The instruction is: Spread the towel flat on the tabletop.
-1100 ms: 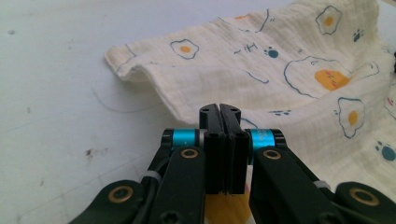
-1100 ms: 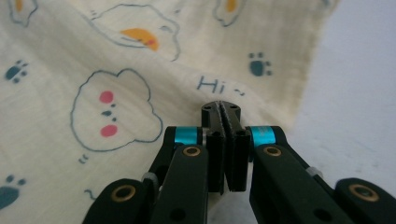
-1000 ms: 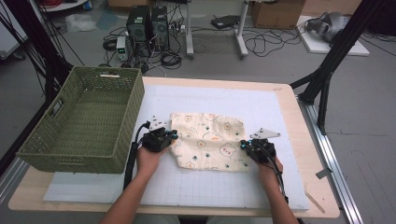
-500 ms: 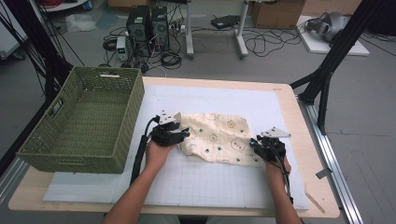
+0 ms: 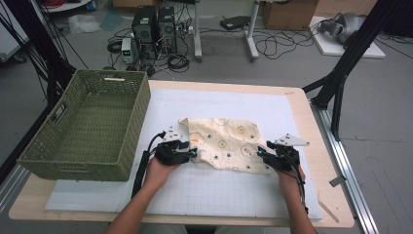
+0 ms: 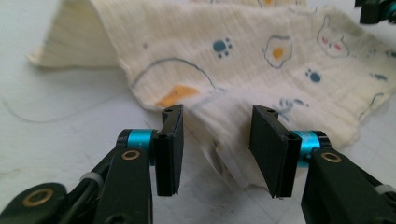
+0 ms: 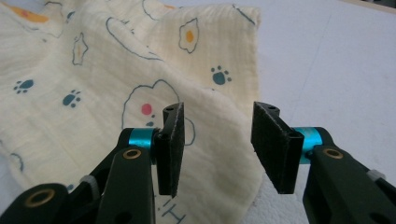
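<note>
There is one cloth [image 5: 223,144] with little pictures on it. There is one green basket [image 5: 87,127]. There is one worktop [image 5: 311,122]. There are two hand-held grippers, the left hand-held gripper [image 5: 191,153] and the right hand-held gripper [image 5: 261,152].

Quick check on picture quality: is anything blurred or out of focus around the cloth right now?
Left gripper view: the cloth is sharp farther off, but its near fold between the open left claw is smeared by blur. Right gripper view: the cloth print is fairly crisp; the right claw looks soft up close. High view: even light, no glare, soft overall.
</note>
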A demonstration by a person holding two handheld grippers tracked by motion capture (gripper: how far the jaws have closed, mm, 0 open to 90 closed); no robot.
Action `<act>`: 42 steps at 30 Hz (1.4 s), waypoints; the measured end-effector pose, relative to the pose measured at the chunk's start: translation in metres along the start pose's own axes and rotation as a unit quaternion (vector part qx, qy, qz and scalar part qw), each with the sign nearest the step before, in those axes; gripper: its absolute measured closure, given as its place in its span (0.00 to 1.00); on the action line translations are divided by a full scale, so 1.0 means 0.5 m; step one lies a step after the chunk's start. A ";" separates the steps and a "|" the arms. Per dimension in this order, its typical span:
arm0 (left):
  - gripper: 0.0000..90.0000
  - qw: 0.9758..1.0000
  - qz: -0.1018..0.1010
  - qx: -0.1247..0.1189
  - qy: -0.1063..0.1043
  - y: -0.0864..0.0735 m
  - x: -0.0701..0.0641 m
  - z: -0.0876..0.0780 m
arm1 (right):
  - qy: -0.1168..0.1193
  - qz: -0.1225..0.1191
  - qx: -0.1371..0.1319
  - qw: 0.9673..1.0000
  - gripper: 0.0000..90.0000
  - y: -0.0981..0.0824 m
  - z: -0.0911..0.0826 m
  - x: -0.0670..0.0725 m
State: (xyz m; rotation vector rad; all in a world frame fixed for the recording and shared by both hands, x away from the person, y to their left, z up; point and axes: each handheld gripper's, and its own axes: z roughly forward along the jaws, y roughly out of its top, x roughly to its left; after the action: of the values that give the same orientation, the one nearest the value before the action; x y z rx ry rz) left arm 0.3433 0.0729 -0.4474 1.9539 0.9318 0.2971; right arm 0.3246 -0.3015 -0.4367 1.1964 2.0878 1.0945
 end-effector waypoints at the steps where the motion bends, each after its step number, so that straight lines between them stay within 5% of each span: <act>1: 0.58 1.000 0.001 0.011 0.000 -0.002 -0.006 0.009 | 0.004 -0.001 0.001 1.000 0.60 0.000 0.000 0.001; 3: 0.64 0.999 0.030 0.030 0.023 0.000 -0.018 0.017 | 0.010 -0.004 0.006 1.000 0.60 -0.002 0.002 0.002; 4: 0.77 0.998 0.043 0.031 0.023 0.001 -0.021 0.015 | 0.011 -0.005 0.011 1.000 0.60 -0.003 0.004 0.004; 5: 0.94 0.998 0.046 0.037 0.025 0.000 -0.022 0.014 | 0.013 -0.010 0.015 1.000 0.60 -0.004 0.005 0.006; 7: 0.97 0.998 0.044 0.046 0.028 0.000 -0.017 0.004 | 0.017 -0.015 0.022 1.000 0.59 -0.006 0.006 0.009; 10: 0.97 0.997 0.045 0.048 0.036 -0.010 -0.003 -0.030 | 0.022 -0.018 0.036 0.999 0.59 -0.013 0.001 0.011; 17: 0.97 0.999 0.001 0.036 0.020 -0.057 0.029 -0.102 | 0.044 -0.028 0.060 0.997 0.59 -0.025 -0.004 0.028; 25: 0.97 1.000 0.012 0.027 0.003 -0.078 0.015 -0.133 | 0.048 -0.032 0.064 0.996 0.59 -0.026 -0.020 0.055; 32: 0.97 1.000 -0.001 0.012 -0.007 -0.083 0.008 -0.144 | 0.070 -0.030 0.057 0.995 0.63 -0.038 -0.053 0.074; 36: 0.97 1.000 -0.005 0.010 -0.012 -0.093 0.005 -0.153 | 0.074 -0.034 0.075 0.994 0.71 -0.054 -0.050 0.084; 39: 0.97 1.000 -0.001 0.013 -0.017 -0.102 -0.001 -0.161 | 0.082 -0.028 0.074 0.994 0.98 -0.060 -0.060 0.086; 42: 0.97 1.000 0.001 0.016 -0.025 -0.111 -0.007 -0.171 | 0.082 -0.033 0.087 0.992 0.99 -0.061 -0.073 0.096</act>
State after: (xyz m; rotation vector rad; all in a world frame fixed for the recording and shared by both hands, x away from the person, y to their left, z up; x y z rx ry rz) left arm 0.2672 0.1411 -0.4458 1.9818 0.9072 0.2350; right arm 0.2599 -0.2831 -0.4431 1.1403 2.3727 1.0304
